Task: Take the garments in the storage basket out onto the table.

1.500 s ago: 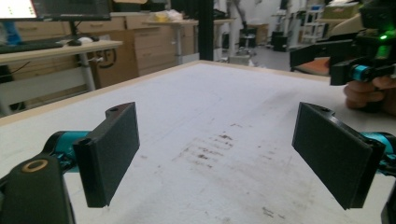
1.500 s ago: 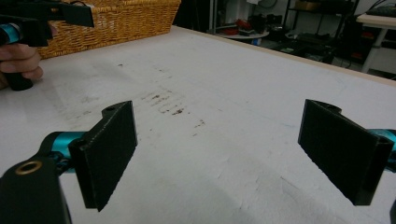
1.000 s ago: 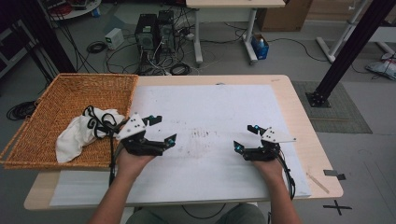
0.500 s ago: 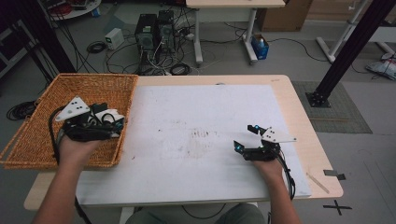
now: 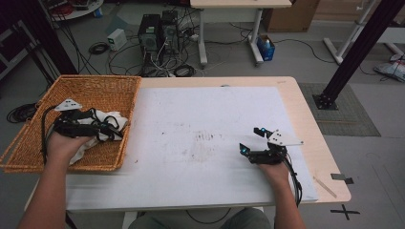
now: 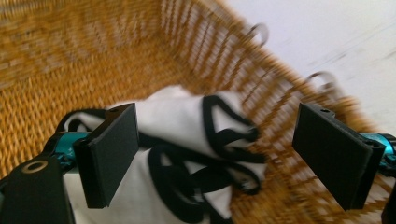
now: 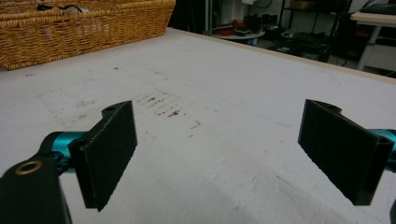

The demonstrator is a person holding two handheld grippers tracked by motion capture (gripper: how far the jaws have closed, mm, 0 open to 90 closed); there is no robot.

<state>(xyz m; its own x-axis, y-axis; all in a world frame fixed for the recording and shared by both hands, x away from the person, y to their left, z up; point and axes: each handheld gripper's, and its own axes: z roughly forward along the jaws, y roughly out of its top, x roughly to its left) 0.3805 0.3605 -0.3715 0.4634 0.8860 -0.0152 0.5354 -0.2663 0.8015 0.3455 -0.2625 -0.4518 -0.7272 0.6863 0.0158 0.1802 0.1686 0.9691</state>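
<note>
Left gripper (image 6: 217, 154): jaws spread wide over the wicker basket (image 5: 33, 143), holding nothing. The cloth sits between and under the pads, loose, with no pad pressing it. Judged as either just let go or about to be pinched; the frames do not settle which.
Right gripper (image 7: 233, 154): jaws apart, empty, resting low on the white table cover (image 5: 200, 119) at the person's right. Judged idle, parked clear of the work while the left does the job.
Cloth (image 6: 187, 121): white fabric with black trim and black straps, bunched up. It lies inside the basket, against the wall nearest the table centre. In the high view it shows as a white heap (image 5: 111, 122) beside the left hand (image 5: 67, 143).
Basket contents: the cloth alone, as far as can be seen; woven floor bare elsewhere.
Basket position: at the table's left end, touching the edge of the white cover, within easy reach of the left arm.
Table cover: bare apart from faint brown smudges (image 7: 163, 105) near the middle.
Left gripper view: blurred, so fine detail of the weave is unreliable.
</note>
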